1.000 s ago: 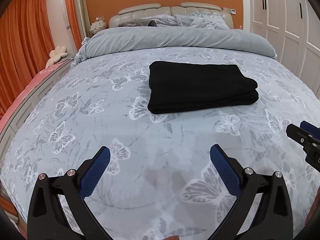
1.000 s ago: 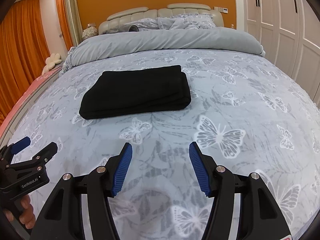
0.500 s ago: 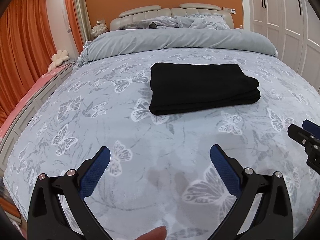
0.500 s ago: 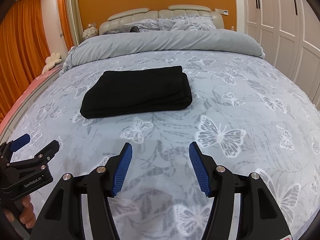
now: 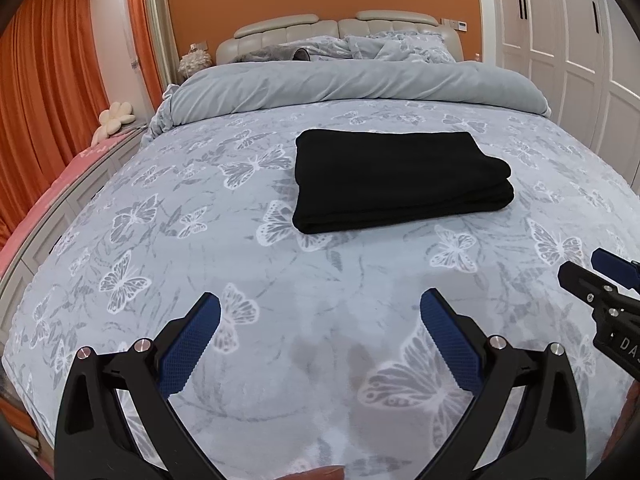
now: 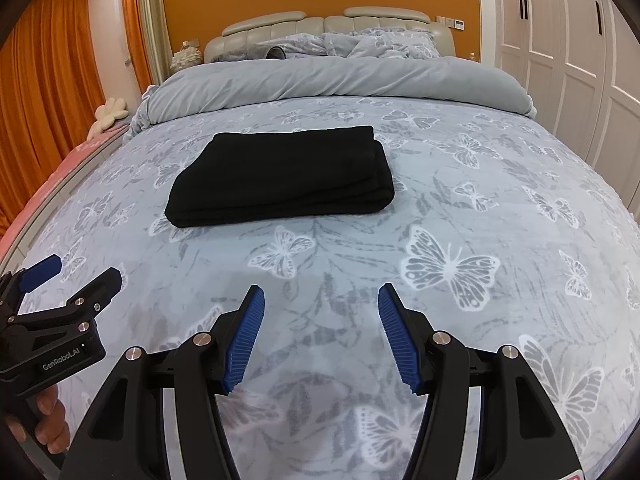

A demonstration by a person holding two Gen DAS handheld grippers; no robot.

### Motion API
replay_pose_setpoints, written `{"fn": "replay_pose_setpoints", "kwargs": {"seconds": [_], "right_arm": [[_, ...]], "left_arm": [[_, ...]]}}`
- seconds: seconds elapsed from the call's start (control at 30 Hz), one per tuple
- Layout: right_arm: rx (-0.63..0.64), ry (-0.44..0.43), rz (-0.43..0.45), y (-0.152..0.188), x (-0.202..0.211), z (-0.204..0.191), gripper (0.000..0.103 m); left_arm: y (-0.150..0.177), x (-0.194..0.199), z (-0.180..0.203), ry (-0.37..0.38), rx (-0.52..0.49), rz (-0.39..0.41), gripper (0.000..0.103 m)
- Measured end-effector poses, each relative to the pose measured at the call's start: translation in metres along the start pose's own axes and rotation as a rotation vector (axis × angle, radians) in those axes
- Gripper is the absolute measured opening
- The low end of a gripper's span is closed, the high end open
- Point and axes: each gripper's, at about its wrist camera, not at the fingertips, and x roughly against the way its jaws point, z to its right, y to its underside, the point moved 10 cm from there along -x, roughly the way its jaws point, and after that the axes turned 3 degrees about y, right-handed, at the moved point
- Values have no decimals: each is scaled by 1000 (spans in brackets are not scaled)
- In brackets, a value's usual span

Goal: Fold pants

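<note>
The black pants (image 5: 396, 180) lie folded into a thick rectangle on the bed, also seen in the right wrist view (image 6: 280, 176). My left gripper (image 5: 320, 316) is open and empty, well short of the pants, above the bedspread. My right gripper (image 6: 320, 304) is open and empty, also short of the pants. The right gripper shows at the right edge of the left wrist view (image 5: 592, 272); the left gripper shows at the left edge of the right wrist view (image 6: 72, 276).
The bed carries a grey butterfly-print spread (image 5: 160, 240) with a rolled-back grey duvet (image 5: 352, 84) and pillows by the headboard. Orange curtains (image 5: 48, 92) and a pink bench stand to the left. White wardrobe doors (image 5: 580, 40) line the right side.
Both grippers have drawn back a little from the pants and tilted up slightly. The pants have not moved. Both jaws stay open.
</note>
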Motion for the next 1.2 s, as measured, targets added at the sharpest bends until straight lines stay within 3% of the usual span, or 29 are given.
{"fn": "replay_pose_setpoints", "kwargs": {"seconds": [1.2], "right_arm": [[5, -1, -6, 3, -2, -2, 58]], "left_arm": [[10, -8, 0, 5, 5, -38, 98]]}}
